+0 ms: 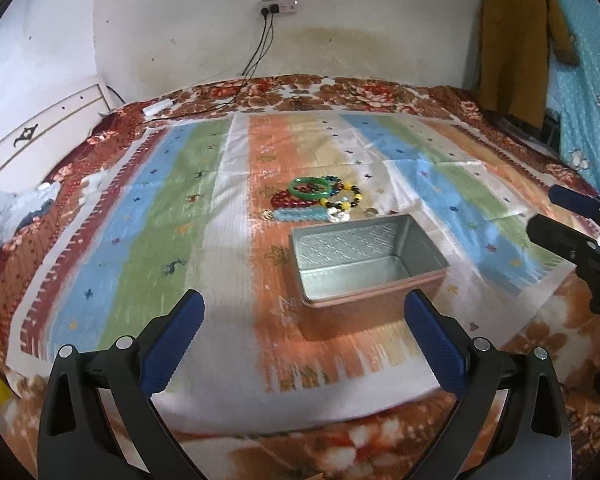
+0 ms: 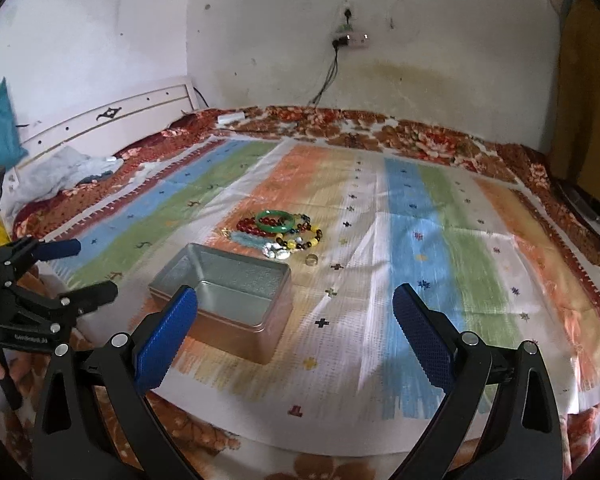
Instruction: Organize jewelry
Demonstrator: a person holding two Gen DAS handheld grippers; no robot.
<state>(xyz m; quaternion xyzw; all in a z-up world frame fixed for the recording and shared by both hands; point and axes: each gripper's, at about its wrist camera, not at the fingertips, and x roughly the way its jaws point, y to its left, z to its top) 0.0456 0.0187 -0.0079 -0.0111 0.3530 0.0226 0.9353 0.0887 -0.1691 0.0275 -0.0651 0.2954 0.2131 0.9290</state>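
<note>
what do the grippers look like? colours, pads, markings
Both match: matte black plastic frames with triangular cut-outs and silver pivot bolts. Left gripper and right gripper each carry blue textured pads with serrated inner edges. The left one's body shows small white lettering, unreadable. No cables visible.

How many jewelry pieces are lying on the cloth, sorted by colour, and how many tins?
Green bangle: 1
Red bead bracelet: 1
Light blue bead bracelet: 1
Yellow and dark bead bracelet: 1
Silvery white piece: 1
Small ring: 1
Open metal tin, nothing in it: 1
Total: 7, though the pile overlaps.
</note>
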